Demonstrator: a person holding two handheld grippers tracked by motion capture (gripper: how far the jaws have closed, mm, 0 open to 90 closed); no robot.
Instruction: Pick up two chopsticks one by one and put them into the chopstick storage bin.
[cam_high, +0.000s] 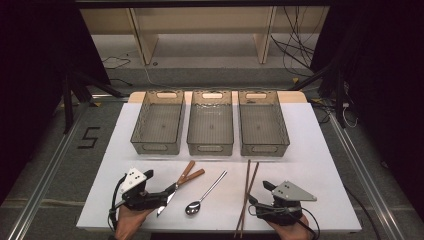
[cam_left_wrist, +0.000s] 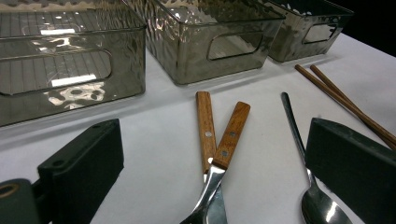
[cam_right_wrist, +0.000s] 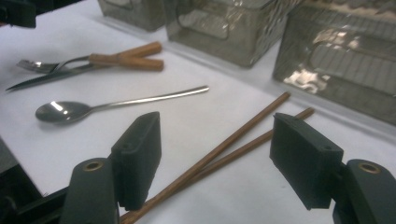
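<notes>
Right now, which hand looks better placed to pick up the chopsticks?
The right. The right gripper has its jaws open astride the chopsticks, not yet pressing them. The left gripper sits over by the wooden-handled fork and knife.

Dim overhead light, glare on bins (cam_left_wrist: 70, 70), soft focus

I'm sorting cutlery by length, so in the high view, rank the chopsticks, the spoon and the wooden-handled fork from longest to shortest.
1. Chopsticks, clearly the longest.
2. Spoon.
3. Wooden-handled fork, though its tines sit under the left gripper, so second and third place are unsure: the two look close in length.
</notes>
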